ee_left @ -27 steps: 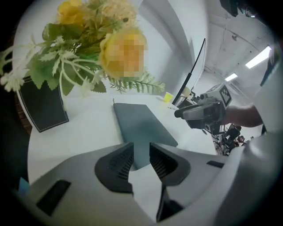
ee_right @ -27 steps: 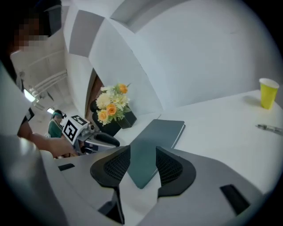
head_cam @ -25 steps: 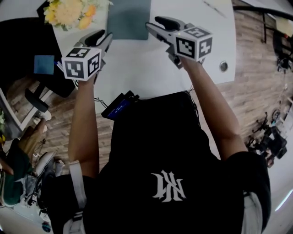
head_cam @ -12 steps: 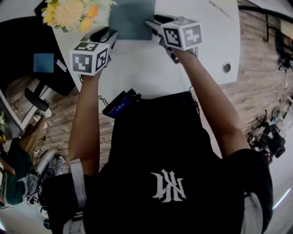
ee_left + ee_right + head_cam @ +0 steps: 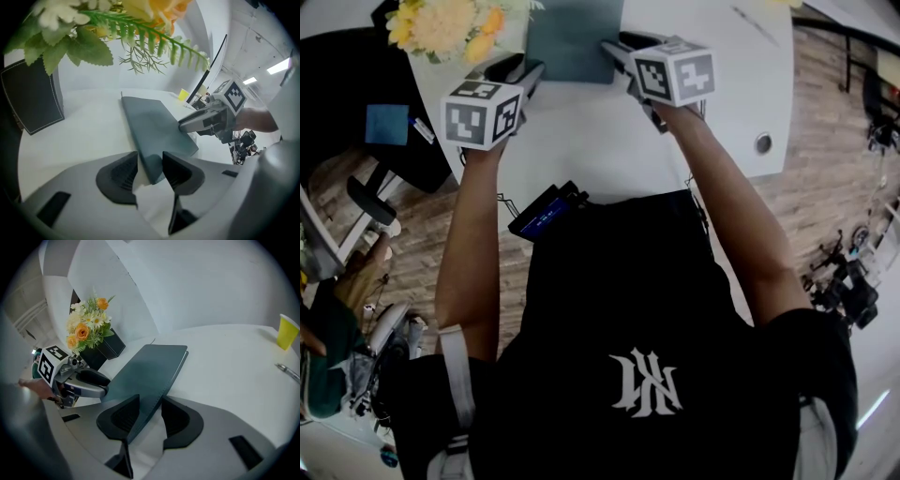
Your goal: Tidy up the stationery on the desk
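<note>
Between the jaws of the left gripper (image 5: pixel 150 158) sat one near corner of a dark teal notebook (image 5: pixel 157 124). Those jaws had just been opening and stood wide apart, with a sliver of white showing beside one pad, so we judged that nothing was pinched there. The right gripper (image 5: pixel 150 400) straddled the notebook's other near corner. Its jaws had just been closing a little, yet they too were apart, one pad over the cover and the other by the stitched edge, and we saw no real squeeze. The notebook lay flat on the white desk (image 5: pixel 225 366), stretching away from both grippers toward the far side. Further out, a bunch of flowers (image 5: pixel 86 331) in a black pot (image 5: pixel 105 350) stood to the left, near the notebook but not touching it. A yellow cup (image 5: pixel 287 331) stood well off to the right, and a thin thing that looked like a pen (image 5: pixel 287 371) lay alone near the cup, on our side of it. We judged the tidying barely begun: the notebook was lined up for a two-handed move but not yet gripped or lifted, the pen was untouched, and nothing looked gathered or put away.
</note>
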`<state>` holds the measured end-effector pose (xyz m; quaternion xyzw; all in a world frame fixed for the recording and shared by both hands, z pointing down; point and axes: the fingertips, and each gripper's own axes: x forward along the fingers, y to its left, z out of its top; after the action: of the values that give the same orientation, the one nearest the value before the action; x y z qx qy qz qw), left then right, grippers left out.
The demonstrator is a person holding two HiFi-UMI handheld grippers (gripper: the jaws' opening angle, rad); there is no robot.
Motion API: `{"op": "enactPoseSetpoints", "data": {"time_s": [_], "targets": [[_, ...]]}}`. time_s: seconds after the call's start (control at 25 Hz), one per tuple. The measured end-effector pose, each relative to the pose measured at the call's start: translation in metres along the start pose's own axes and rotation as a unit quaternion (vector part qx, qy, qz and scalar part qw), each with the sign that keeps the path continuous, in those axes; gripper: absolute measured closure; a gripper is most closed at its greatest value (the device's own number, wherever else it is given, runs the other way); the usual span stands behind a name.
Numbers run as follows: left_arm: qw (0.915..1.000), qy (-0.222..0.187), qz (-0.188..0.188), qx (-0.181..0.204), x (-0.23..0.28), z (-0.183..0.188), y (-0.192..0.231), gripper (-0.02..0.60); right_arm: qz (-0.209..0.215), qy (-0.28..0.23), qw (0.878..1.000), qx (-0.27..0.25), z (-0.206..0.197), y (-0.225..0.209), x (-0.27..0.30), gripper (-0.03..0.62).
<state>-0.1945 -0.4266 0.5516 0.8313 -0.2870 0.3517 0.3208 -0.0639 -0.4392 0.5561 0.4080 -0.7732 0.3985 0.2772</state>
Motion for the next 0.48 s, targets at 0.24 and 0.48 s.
{"op": "enactPoseSetpoints", "data": {"time_s": [0.24, 0.48], "targets": [[1.0000, 0.005, 0.000, 0.005, 0.0033, 0.0007, 0.0003, 0.436, 0.004, 0.005, 1.000, -0.009, 0.0012, -0.0016, 0.0033, 0.431], [0.9998, 0.018, 0.000, 0.008, 0.0076, -0.0059, 0.0013, 0.440, 0.002, 0.007, 1.000, -0.010, -0.0027, -0.0016, 0.0082, 0.439]]}}
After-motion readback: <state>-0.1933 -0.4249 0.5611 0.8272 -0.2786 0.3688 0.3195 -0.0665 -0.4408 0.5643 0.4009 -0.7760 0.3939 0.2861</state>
